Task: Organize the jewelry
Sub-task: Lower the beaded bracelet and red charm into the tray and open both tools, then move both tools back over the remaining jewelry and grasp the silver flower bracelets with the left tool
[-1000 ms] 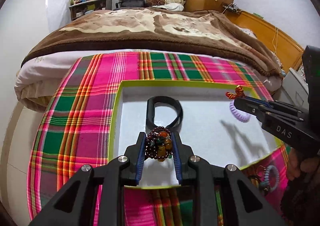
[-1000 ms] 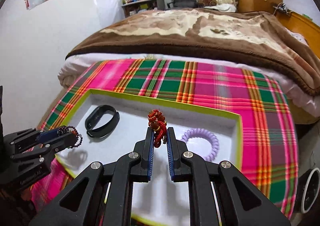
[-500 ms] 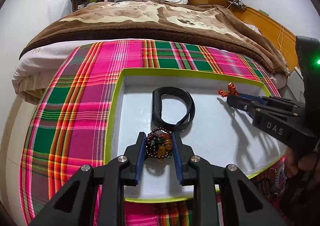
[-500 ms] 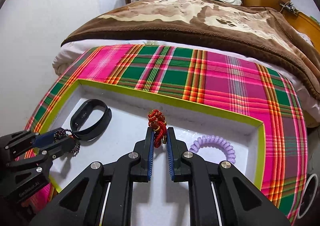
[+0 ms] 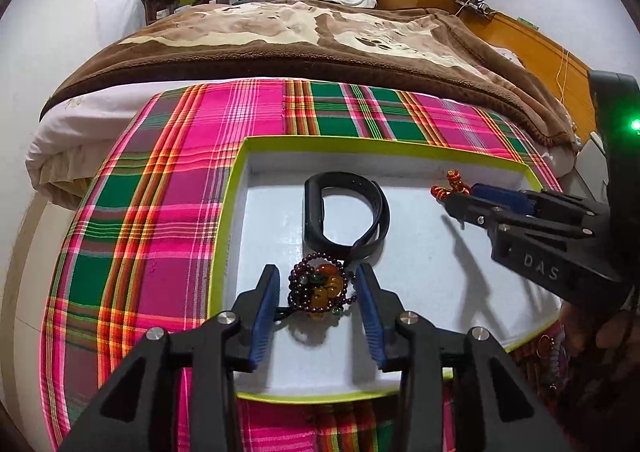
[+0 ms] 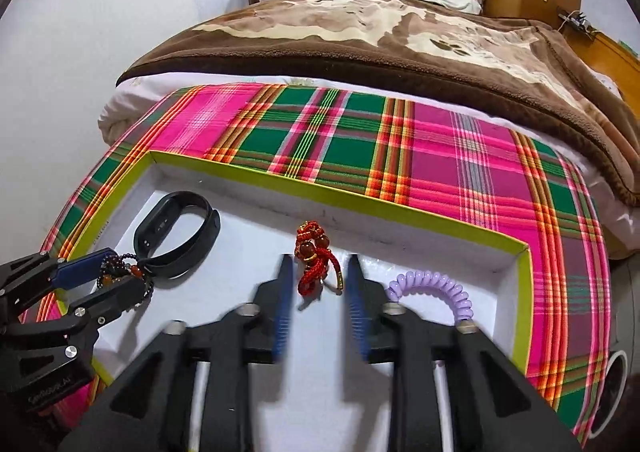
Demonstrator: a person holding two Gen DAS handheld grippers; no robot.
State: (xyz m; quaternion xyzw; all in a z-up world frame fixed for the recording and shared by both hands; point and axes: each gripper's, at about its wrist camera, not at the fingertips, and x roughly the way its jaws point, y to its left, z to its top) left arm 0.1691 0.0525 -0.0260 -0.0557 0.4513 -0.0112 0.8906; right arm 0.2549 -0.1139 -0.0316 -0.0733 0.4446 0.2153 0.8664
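the plaid cloth (image 5: 160, 212) covers the near end of the bed (image 5: 300, 36), and on it sits the shallow tray (image 5: 236, 188) with the lime-green rim, which takes up most of what you see in both wrist views. inside the tray, going down in size: the black wristband (image 5: 344, 212) lies flat toward the left end, its loop stretched roughly across the tray; the lilac coil tie (image 6: 436, 286) lies toward the right end, just beside your right fingers.

your left hand-held gripper (image 5: 318, 292) has its jaws spread wide, gripping nothing; the dark bead bracelet (image 5: 320, 286) sits on the tray floor between the blue pads, bunched into a small heap with no clear long axis, touching the near edge of the wristband. whether the pads touch the beads you cannot tell.

your right hand-held gripper (image 6: 316, 292) is likewise parted and empty, blurred in its own view. the red knotted charm (image 6: 314, 260) lies dead ahead between the fingertips, its long axis running away from you toward the far wall of the tray.

both pieces look delivered, so the coming move is likely a straight pull-back along each gripper's own axis. the left one is nearer the wristband, so mind snagging it.
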